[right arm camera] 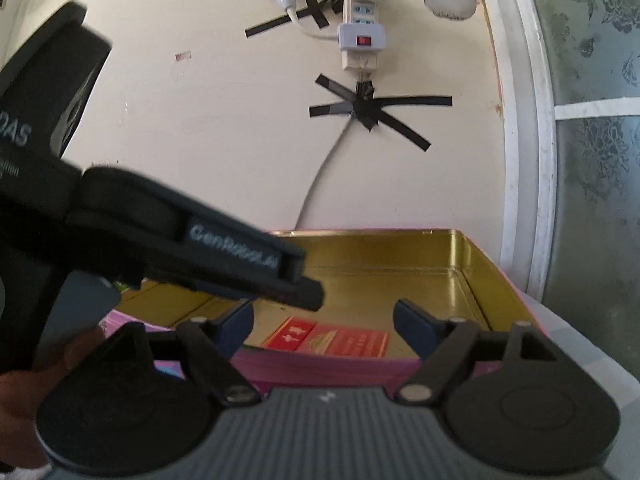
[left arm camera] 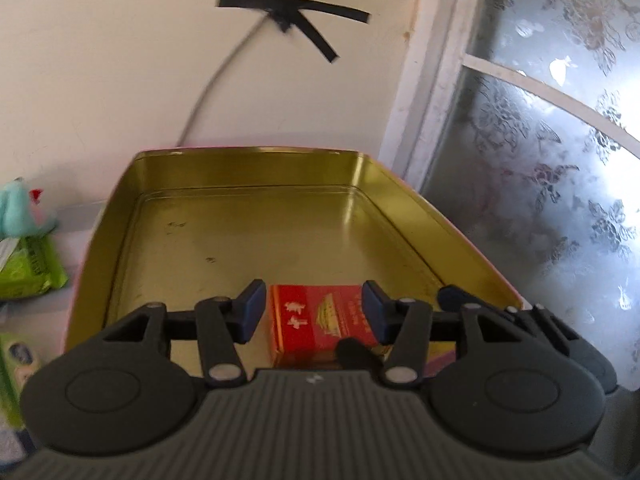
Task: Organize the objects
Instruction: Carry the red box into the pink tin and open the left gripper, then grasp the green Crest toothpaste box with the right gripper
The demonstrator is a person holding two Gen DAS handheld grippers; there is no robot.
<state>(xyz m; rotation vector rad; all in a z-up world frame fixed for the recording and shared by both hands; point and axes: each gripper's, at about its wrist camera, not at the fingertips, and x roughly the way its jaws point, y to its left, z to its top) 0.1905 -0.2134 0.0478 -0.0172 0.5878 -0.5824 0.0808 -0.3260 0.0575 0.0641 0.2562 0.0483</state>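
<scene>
While the red box (left arm camera: 320, 322) lies inside the gold tin (left arm camera: 248, 240), the left gripper (left arm camera: 314, 312) straddles it, pads apparently off it; the right gripper (right arm camera: 324, 326) gapes empty.

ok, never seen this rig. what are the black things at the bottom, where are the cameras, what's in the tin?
No robot arm here: a person holds one hand-held pair of tongs in each hand, with a fisheye camera on each looking forward along the two fingers. The left wrist view shows the left tongs; the right wrist view shows the right tongs, with the left tool crossing in from the left side. Both point into a shallow gold-lined metal tin with a pink outside. A small red cardboard box lies at its near edge, between the left tongs' blue pads, which do not visibly press it. The right tongs are open and empty.
</scene>
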